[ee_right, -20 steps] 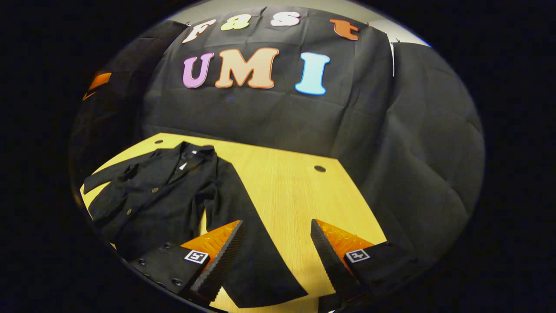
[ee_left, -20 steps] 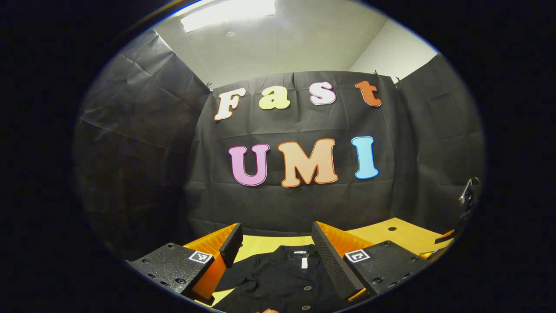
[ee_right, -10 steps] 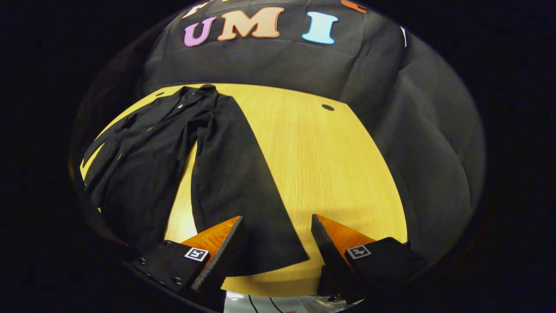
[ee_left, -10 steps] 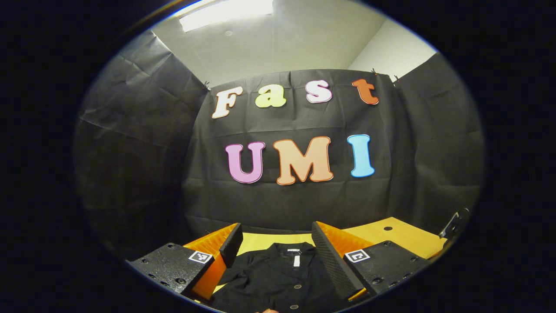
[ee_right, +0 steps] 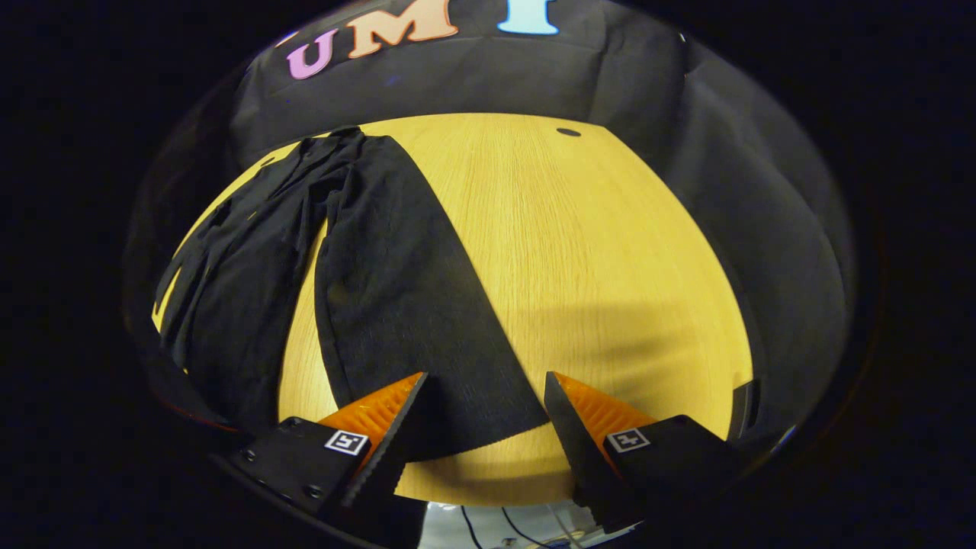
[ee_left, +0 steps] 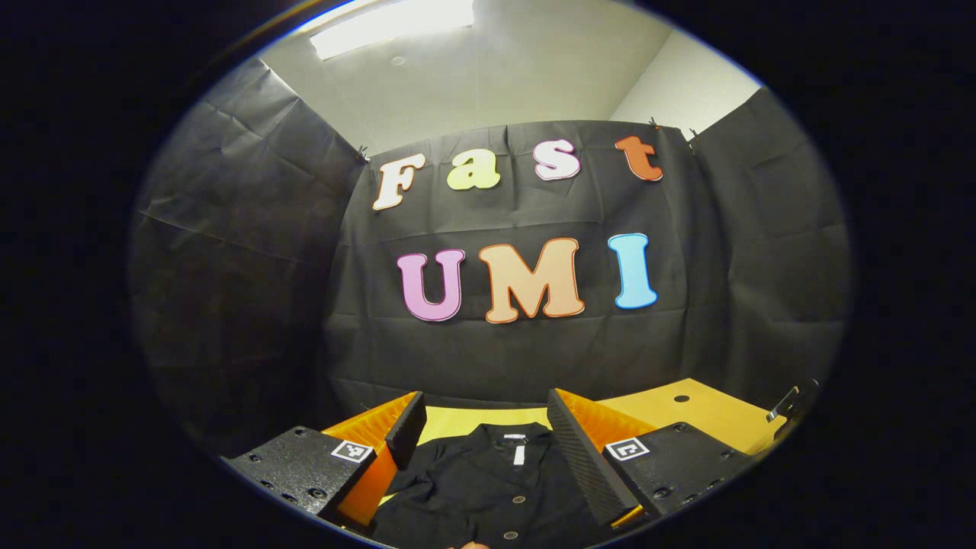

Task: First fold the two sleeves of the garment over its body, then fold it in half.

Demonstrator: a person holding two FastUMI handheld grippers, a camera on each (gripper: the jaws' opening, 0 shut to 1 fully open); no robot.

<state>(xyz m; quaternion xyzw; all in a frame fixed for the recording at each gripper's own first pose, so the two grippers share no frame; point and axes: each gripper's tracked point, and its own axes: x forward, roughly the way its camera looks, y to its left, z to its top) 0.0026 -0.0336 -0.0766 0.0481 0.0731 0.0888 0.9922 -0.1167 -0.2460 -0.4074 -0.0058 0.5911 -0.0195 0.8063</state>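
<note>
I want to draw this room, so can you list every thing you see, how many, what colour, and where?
jacket: one, black, flat on the table, buttons up the front
sleeve: one, black, spread out beside the jacket's body, cuff between the right tool's fingers
table: one, yellow wood, under the jacket
hole: one, dark, far end of the table
light: one, white, on the ceiling
left tool: one, orange and black, open, above the collar
right tool: one, orange and black, open, over the cuff

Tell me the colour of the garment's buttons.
The buttons look dark brown against the black garment, best seen in the left gripper view.
</note>
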